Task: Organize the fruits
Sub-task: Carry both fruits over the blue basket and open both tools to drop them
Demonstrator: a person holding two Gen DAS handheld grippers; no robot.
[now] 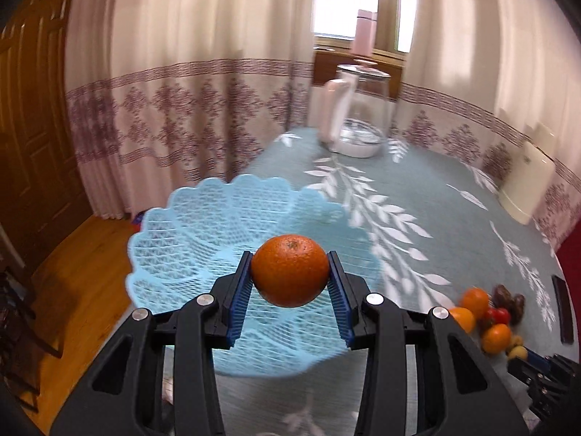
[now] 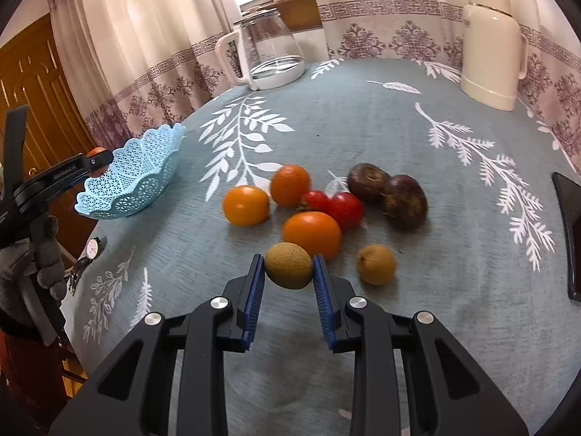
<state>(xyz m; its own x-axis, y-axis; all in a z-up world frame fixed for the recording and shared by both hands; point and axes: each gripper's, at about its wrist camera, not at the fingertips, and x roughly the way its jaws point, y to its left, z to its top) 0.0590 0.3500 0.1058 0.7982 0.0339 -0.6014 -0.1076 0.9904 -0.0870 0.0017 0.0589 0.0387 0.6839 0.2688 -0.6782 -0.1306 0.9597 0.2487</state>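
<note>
Left wrist view shows the left gripper (image 1: 290, 276) with its blue fingers (image 1: 239, 298) closed on an orange (image 1: 290, 270), which it holds in the air above the light blue basket (image 1: 174, 239). The basket stands at the near left edge of the surface (image 1: 417, 189), and part of its rim seems to reach past that edge, though the blur makes this hard to judge. In my judgement the step in hand is to put the orange in the basket: it is better to bring it low over the middle of the mesh and only then open, so it does not roll out over the shallow scalloped wall or push the light basket off the edge.

In the right wrist view, the right gripper (image 2: 288, 272) has its fingers partly closed around a small brownish-green fruit (image 2: 288, 270) and touching both its sides; whether it is lifted from the cloth I cannot tell. Just behind it lie three orange fruits (image 2: 311, 234), two red tomatoes (image 2: 345, 209), two dark brown fruits (image 2: 403, 201) and one more small brown fruit (image 2: 376, 264), all close together, so this fruit should come straight up and not sideways. Between the heap and the basket the cloth is free. A wristwatch (image 2: 92, 249) lies near the left edge, a dark flat object (image 2: 572, 225) on the right, and a glass kettle (image 2: 268, 51) and a cream thermos (image 2: 490, 47) at the far side.
</note>
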